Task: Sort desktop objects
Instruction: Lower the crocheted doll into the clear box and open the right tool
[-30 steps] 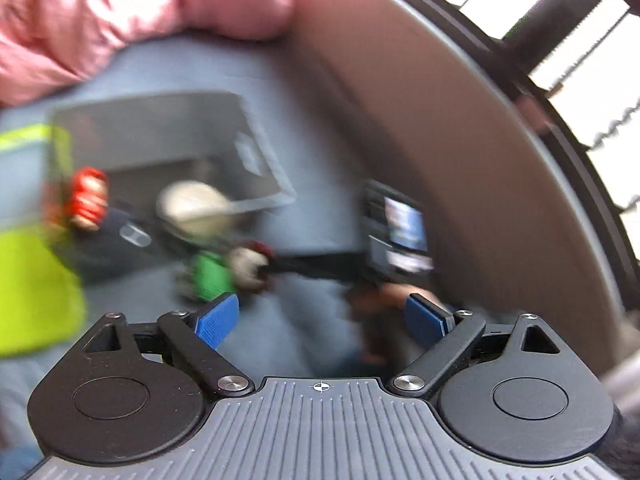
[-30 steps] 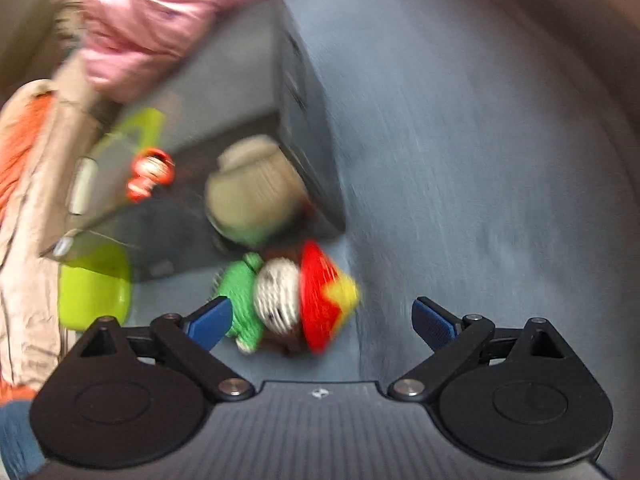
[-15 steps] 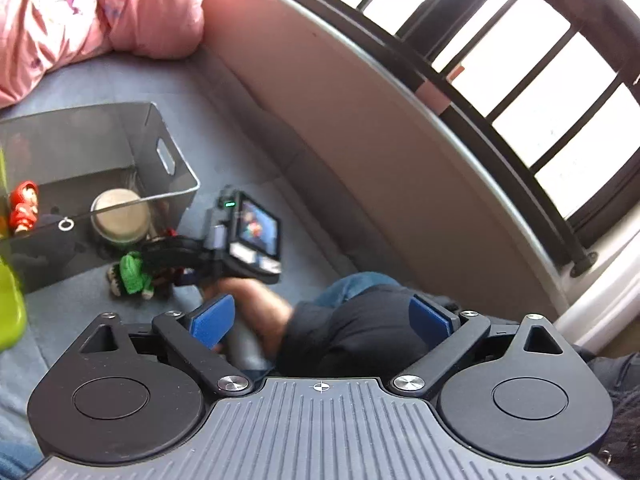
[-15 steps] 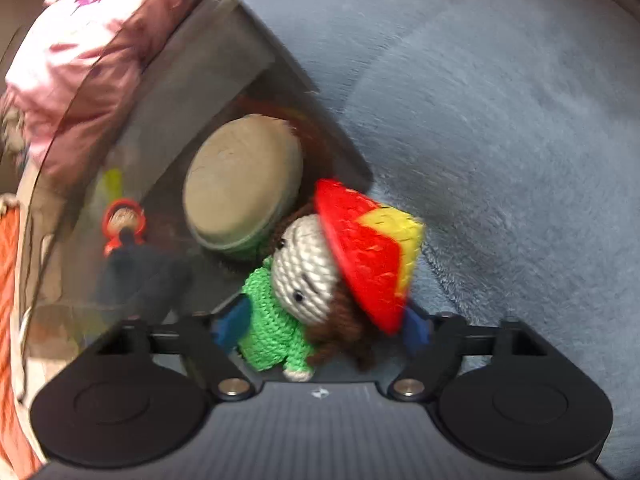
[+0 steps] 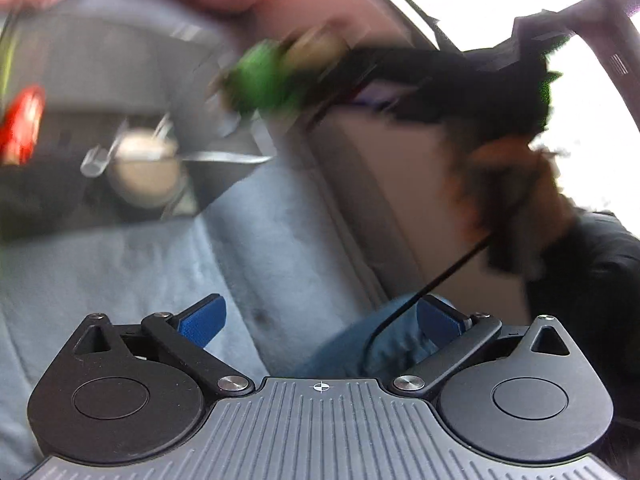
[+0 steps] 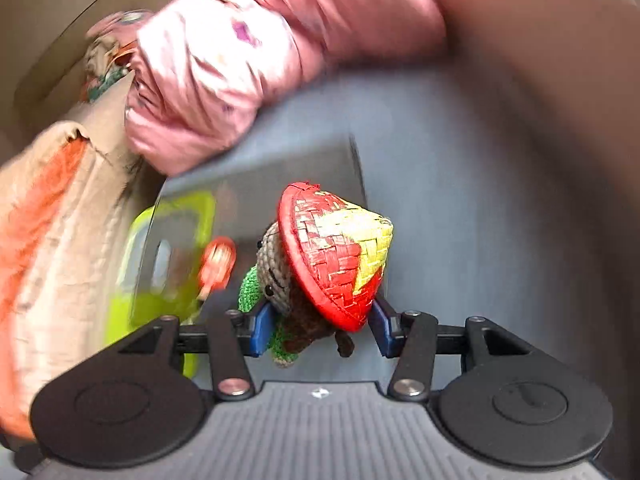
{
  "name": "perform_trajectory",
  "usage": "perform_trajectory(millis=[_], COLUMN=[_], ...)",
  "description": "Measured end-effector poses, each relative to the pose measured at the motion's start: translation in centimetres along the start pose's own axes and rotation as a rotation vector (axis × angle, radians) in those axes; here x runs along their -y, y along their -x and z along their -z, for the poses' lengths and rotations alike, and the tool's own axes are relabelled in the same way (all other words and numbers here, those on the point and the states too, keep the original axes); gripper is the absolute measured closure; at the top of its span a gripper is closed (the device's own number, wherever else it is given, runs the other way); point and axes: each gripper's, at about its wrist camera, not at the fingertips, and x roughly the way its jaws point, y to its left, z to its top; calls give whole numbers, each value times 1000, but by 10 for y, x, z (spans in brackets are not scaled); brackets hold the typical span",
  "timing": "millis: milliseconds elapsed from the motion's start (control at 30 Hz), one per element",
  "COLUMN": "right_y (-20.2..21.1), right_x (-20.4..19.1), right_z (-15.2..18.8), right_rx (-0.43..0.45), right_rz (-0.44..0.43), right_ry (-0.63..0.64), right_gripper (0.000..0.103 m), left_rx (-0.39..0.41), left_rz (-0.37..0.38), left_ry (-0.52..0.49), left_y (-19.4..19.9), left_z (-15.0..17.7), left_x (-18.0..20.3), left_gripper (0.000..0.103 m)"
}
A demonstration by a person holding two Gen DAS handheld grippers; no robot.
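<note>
Right gripper (image 6: 320, 330): pinching the doll (image 6: 296, 280) low on its body, blue pads pressed in from both sides. The grip sits under the big hat, likely because the soft knitted body squashes and holds while the stiff hat would slip.

Doll: lifted clear of the blue cloth surface (image 6: 460, 220), green knitted top, pale face, brown hair dangling below the pads. Head and hat lean forward, away from the camera.

Hat (image 6: 332, 256): red and yellow woven straw, wide brim, hiding most of the head. It overhangs the right pad, so the fingers have to come in beneath it.

Clear box (image 6: 256, 200): see-through bin right behind the doll, and that looks like the target. Judging by the height, the doll is being carried over the wall so it can drop in.

Inside the box: a small red figure (image 6: 218, 262) shows through the wall; from the left wrist view a round beige thing (image 5: 146, 168) lies in there too. Blur hides the details.

Left gripper (image 5: 320, 322): spread wide, nothing between the pads, hanging back over the blue cloth. It seems to be kept out of the way while the other hand works.

Left view: heavy blur. A green smear (image 5: 264, 76) up high is the doll in the other gripper, near the box rim.

Around: pink quilted bundle (image 6: 248, 52) behind the box, a lime-green thing (image 6: 160, 280) beside it.

Risk: the top-heavy hat could tip the doll on release.
</note>
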Motion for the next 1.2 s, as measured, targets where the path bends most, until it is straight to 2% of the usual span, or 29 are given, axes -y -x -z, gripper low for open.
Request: perform_trajectory(millis=[67,133,233,300,367,533,633,767,833,900,967,1000,1033,1100,1167,1200], right_y=[-13,-42,-94,-142,-187,-240,-216,-184,-169,-152,-111,-90,-70,-61,-53,-64], right_x=[-20,-37,-59,-68,-73,-53,-42,-26,-19,-11,9,19,30,53,77,86], right_z=[-31,-56,-77,-80,-83,-72,-71,-69,-68,-66,-51,-44,-36,-17,2,4], right_rx=[24,11,-62,-138,-216,-323,-275,-211,-178,-143,42,134,225,318,407,369], right_rz=[68,110,149,173,190,92,34,-44,-83,-122,-172,-197,-220,-155,-92,-108], right_ry=[74,127,180,153,111,-94,-134,-185,-211,-236,-236,-236,-235,-212,-189,-196], right_gripper=[50,50,50,50,50,47,42,41,40,39,33,24,17,16,18,26], left_rx=[-10,2,19,12,8,-8,0,57,128,242,370,425,485,588,567,532], left_rz=[7,20,121,161,156,170,150,186,225,299,333,304,238,6,-194,-260], left_ry=[76,109,162,191,198,197,209,253,292,346,420,435,424,346,265,250], left_y=[-5,-3,3,3,3,1,4,17,31,53,77,90,105,135,146,144], left_z=[-2,-5,-11,-15,-15,-18,-20,-22,-21,-21,-22,-24,-28,-48,-81,-97], left_x=[-27,-45,-66,-78,-83,-94,-98,-107,-112,-118,-127,-127,-124,-108,-95,-92], left_gripper=[0,0,0,0,0,0,0,0,0,0,0,0,0,0,0,0])
